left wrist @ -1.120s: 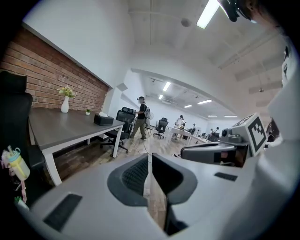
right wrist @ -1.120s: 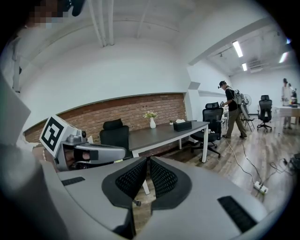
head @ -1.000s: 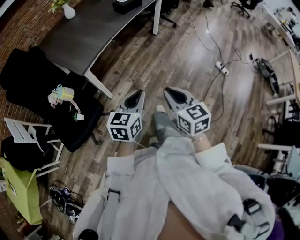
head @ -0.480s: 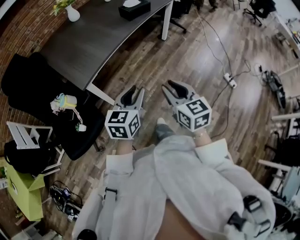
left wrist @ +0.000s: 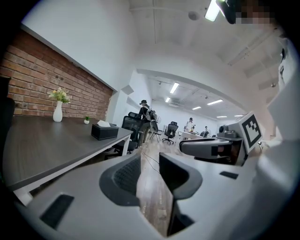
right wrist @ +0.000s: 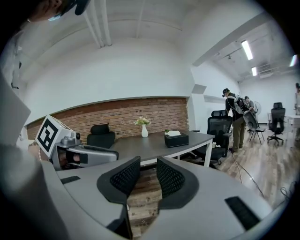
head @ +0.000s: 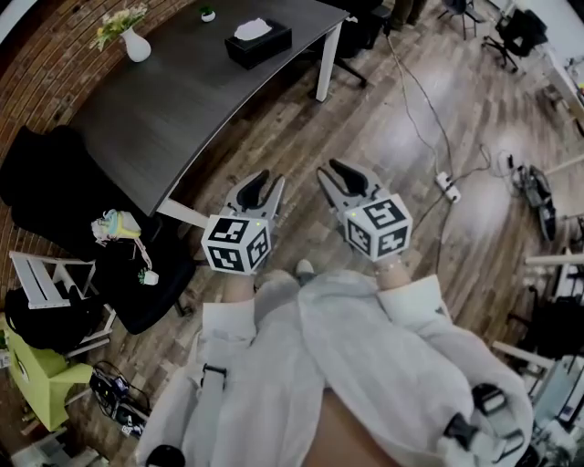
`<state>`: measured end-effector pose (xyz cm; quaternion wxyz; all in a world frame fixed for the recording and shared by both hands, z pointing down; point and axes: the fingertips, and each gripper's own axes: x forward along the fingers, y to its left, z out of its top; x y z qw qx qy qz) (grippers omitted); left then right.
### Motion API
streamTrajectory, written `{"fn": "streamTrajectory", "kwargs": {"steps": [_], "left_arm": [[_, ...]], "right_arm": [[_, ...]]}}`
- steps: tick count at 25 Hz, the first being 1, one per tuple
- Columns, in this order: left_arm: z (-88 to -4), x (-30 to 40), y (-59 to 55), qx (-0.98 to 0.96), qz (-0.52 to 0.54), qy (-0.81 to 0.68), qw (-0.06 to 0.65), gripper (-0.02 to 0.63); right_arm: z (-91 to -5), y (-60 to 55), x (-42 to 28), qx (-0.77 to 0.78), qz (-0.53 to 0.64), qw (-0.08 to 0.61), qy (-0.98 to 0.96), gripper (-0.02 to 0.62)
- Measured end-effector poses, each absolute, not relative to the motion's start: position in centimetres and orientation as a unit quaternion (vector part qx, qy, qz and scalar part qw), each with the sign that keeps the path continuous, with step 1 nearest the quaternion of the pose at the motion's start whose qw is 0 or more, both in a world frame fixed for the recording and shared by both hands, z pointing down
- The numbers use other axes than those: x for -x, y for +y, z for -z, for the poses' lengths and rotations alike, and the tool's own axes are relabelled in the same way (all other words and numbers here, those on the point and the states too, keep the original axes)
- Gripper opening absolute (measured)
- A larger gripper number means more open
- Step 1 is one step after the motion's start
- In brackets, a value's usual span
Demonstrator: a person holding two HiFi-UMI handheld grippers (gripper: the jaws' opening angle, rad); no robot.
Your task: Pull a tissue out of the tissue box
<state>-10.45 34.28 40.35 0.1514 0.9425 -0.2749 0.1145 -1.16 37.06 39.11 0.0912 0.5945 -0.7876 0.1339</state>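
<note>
The black tissue box (head: 258, 41) with a white tissue sticking out stands on the far end of the dark grey table (head: 182, 100). It also shows in the left gripper view (left wrist: 104, 131) and the right gripper view (right wrist: 176, 139). My left gripper (head: 261, 182) and right gripper (head: 338, 172) are held side by side above the wooden floor, well short of the table. Both point toward it. The jaws of both have just been opening and stand apart with nothing between them (left wrist: 150, 164) (right wrist: 147, 169).
A white vase with flowers (head: 135, 44) and a small plant pot (head: 208, 14) stand on the table. Black chairs (head: 55, 182) lie to the left. A power strip with cables (head: 447, 182) lies on the floor at right. People (right wrist: 234, 117) stand by office chairs far off.
Both grippers were shut and now stand open. I have moved forward toward the table, and the tissue box has come fully into the head view.
</note>
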Motion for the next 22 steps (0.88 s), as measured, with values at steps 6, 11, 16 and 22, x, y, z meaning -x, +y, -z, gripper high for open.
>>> {"fn": "streamTrajectory", "kwargs": {"steps": [6,11,16,22], "left_arm": [[-42.0,9.6,31.9,-0.935,-0.132,-0.280,0.171,0.104],[-43.2,9.1,29.2,-0.930,-0.140,-0.283,0.190,0.104],[-43.5,7.1,25.3,-0.936,-0.144,-0.262,0.187,0.104],[-43.3,3.9,18.2,-0.945,-0.145,-0.233,0.181,0.104]], "right_arm": [[-40.3,34.1,-0.2,-0.586,-0.151,0.084,-0.791,0.089],[-41.5,31.8,-1.4,-0.590,-0.166,0.087,-0.785,0.089],[-42.4,28.4,-3.1,-0.601,-0.175,0.092,-0.775,0.089],[-42.5,21.9,-5.8,-0.622,-0.169,0.094,-0.759,0.089]]}}
